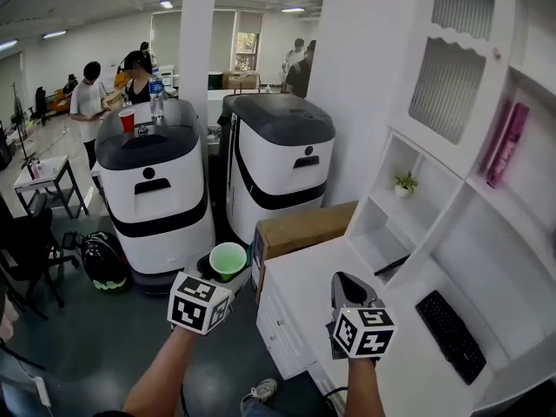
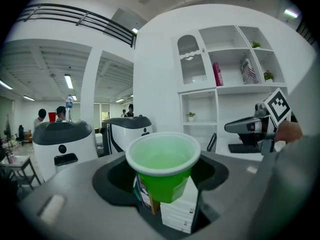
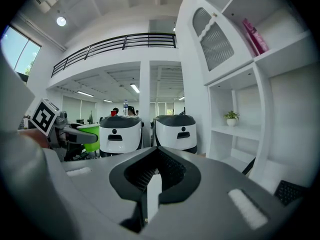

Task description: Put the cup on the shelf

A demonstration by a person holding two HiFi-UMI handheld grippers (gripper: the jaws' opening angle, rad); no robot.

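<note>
I am holding one smooth green plastic cup [image 2: 163, 166], round-rimmed and upright, clamped in my left gripper [image 2: 162, 199], well apart from the white shelf unit [image 3: 260, 114]. My right gripper [image 3: 151, 194] is pointing toward two rounded white machines [image 3: 119, 134], jaws together on nothing.

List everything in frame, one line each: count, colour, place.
green cup: 1, green, held over the floor
shelf unit: 1, white, above the desk
potted plant: 1, green, lower shelf compartment
bottle: 1, pink, upper shelf
keyboard: 1, black, on the desk
desk: 1, white, right
cardboard box: 1, brown, beside the desk
machines: 2, white and black, on the floor
red cup: 1, red, atop the left machine
water bottle: 1, clear, beside the red cup
backpack: 1, black, floor
people: several, background
left gripper: fingers shut on the green cup
right gripper: fingers together, empty
</note>
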